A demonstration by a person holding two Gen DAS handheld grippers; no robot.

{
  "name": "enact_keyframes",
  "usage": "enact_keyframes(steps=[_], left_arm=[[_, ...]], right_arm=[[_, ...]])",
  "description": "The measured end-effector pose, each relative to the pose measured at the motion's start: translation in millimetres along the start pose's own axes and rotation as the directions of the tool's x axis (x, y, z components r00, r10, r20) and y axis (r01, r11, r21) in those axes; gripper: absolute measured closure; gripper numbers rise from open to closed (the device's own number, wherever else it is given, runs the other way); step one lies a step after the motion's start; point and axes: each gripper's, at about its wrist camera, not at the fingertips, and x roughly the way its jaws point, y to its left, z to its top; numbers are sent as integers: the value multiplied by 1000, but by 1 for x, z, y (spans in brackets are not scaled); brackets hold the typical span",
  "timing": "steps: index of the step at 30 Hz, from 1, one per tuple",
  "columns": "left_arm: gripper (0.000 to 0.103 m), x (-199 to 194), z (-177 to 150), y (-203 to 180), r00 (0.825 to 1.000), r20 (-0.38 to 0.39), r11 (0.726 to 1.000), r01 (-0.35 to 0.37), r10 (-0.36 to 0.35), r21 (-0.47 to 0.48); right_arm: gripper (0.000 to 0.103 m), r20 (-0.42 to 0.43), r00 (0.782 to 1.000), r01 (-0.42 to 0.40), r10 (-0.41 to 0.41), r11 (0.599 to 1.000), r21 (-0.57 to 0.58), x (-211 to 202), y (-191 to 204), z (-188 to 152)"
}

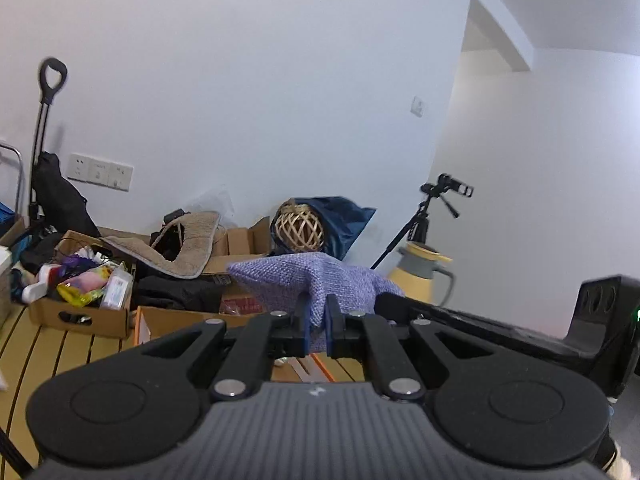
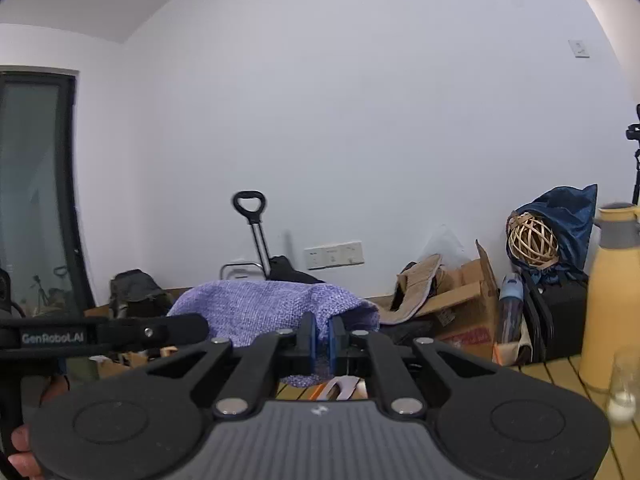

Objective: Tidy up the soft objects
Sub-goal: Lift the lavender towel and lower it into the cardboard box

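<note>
Each gripper, left gripper and right gripper, has matte black linkage arms with silver pivot screws, round black discs, a ribbed grey housing with a small white logo, and blue pads. One side bar reads "GenRobot.AI".

Slatted wood table: yellow jug, glass, cardboard boxes.

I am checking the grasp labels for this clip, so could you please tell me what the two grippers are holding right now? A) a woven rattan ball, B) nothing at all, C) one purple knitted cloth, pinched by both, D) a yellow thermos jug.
C: the left gripper and the right gripper are each shut on the purple knitted cloth, which bunches up between their blue fingers.
</note>
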Motion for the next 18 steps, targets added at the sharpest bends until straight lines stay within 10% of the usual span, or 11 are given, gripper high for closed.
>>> enact_keyframes(steps=[11,16,18], left_arm=[[96,231,8,109,967,-245,991,-99,75,-87],[96,313,-35,161,906,-402,979,-184,133,-91],[94,339,-57,172,855,-491,976,-212,166,-40]], right_arm=[[97,-278,960,61,-39,996,70,234,-115,11],[97,-431,898,119,-91,992,37,325,-155,-36],[97,-495,861,138,-114,990,12,354,-166,-60]])
